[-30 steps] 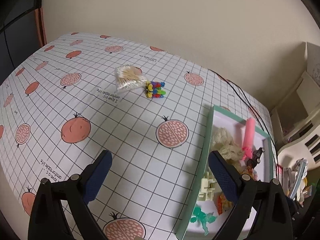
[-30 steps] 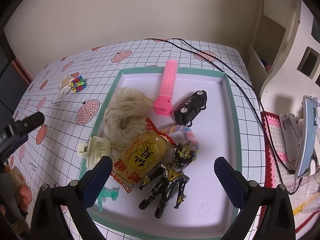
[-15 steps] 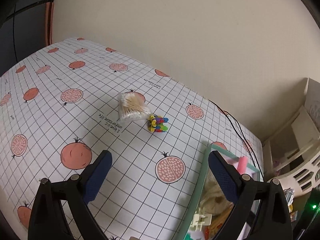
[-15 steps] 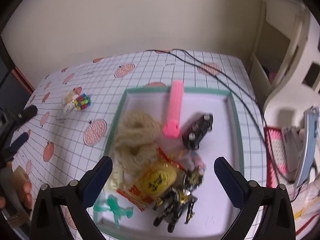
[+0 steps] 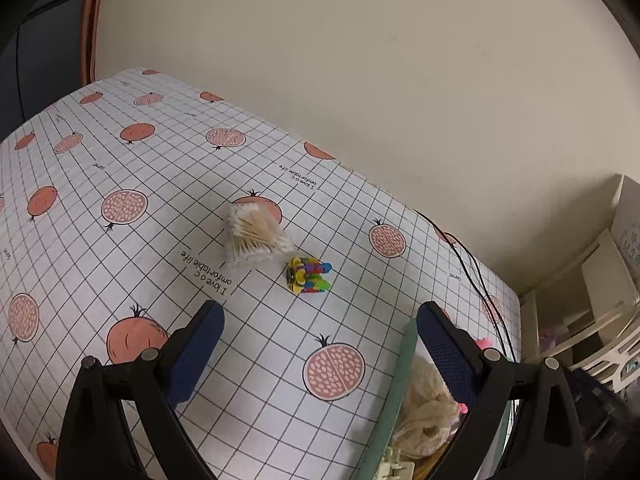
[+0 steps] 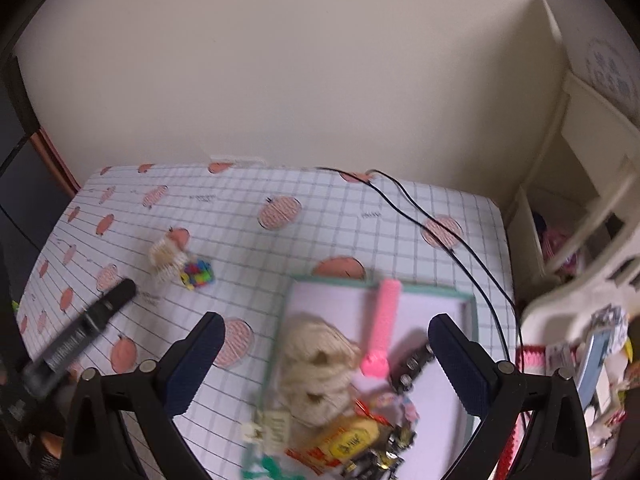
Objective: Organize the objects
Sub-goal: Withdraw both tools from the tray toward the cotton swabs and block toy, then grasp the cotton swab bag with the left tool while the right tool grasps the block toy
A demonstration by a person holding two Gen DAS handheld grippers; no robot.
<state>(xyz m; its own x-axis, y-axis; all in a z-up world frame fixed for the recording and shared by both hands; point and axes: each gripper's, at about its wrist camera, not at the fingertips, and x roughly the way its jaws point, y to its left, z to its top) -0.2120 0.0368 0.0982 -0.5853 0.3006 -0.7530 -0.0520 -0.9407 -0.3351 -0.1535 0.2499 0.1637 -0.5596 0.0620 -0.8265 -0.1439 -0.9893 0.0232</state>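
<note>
A clear bag of cotton swabs (image 5: 256, 236) lies on the pomegranate-print tablecloth, with a small multicoloured clip bundle (image 5: 309, 276) just right of it. My left gripper (image 5: 318, 344) hangs open and empty above the cloth, short of both. A green-rimmed tray (image 6: 472, 308) holds a cream yarn bundle (image 6: 316, 364), a pink tube (image 6: 382, 332), a black toy car (image 6: 414, 360), a yellow snack packet (image 6: 352, 438) and a dark figure (image 6: 384, 460). My right gripper (image 6: 326, 344) is open and empty above the tray. The swabs (image 6: 166, 258) and clips (image 6: 196, 274) appear far left there.
A black cable (image 6: 432, 216) runs across the back right of the table. White shelving (image 6: 580, 200) and clutter stand to the right of the table edge. The left gripper's finger (image 6: 100, 312) shows as a dark bar at the left. A beige wall backs the table.
Both grippers have risen and pulled back, so the tray sits lower in each view. The left view has turned towards the swabs and clips. Nothing was picked up.
</note>
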